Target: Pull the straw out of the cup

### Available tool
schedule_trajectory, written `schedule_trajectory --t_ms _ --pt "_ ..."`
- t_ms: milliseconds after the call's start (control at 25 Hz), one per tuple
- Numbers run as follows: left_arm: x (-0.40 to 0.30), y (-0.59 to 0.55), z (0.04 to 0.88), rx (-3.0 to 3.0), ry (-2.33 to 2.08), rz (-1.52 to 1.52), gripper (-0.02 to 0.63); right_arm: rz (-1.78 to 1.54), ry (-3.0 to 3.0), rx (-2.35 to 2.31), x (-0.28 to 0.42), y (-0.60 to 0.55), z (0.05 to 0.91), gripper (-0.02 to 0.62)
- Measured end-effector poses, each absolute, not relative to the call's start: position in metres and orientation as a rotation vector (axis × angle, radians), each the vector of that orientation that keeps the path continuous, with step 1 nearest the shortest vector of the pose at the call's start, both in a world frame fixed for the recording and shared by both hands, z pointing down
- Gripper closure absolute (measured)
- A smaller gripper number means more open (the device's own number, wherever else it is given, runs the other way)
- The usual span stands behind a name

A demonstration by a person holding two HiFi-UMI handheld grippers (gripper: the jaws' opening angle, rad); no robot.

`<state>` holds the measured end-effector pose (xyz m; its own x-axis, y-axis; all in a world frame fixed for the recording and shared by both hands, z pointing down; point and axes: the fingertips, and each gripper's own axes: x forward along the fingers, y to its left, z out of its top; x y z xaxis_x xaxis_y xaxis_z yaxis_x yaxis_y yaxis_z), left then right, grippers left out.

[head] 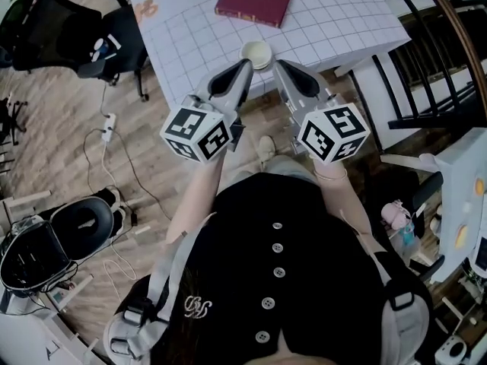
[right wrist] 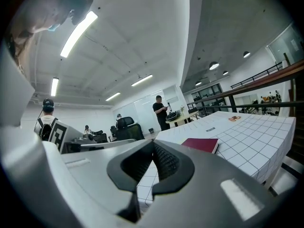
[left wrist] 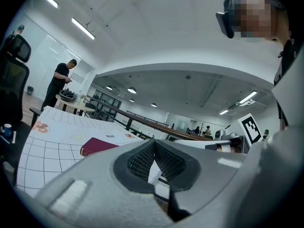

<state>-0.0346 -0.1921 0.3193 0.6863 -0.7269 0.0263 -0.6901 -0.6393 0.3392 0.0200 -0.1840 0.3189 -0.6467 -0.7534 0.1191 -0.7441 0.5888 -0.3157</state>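
Note:
A pale cup stands near the front edge of the table with the white grid cloth. I can make out no straw in it. My left gripper points level at the table, its tip just left of the cup, with the jaws shut on nothing. My right gripper is beside it, just right of the cup, also shut and empty. In the left gripper view the dark pads meet at the tip of the left gripper. The right gripper shows the same in its own view. The cup is hidden in both gripper views.
A dark red book lies further back on the table. A black office chair stands left of the table, a black railing on the right. Cables and a power strip lie on the wooden floor. People stand in the background.

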Motion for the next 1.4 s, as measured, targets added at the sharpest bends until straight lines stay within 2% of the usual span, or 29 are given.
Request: schedule_trajectory --t_ms 360,960,1400 --pt "-0.027 -0.238 0.326 2.528 -1.181 -0.168 0.609 -0.557 2.835 -1.226 0.026 -0.234 0.323 0.595" --pt "-0.026 -0.248 0.344 2.48 -1.224 -0.121 0.609 -0.627 2.896 -1.106 0.019 -0.242 0.341 0.595" --pt "-0.061 -0.248 0.357 2.429 -1.243 -0.11 0.609 -0.694 2.868 -1.177 0.012 -0.243 0.355 0.595"
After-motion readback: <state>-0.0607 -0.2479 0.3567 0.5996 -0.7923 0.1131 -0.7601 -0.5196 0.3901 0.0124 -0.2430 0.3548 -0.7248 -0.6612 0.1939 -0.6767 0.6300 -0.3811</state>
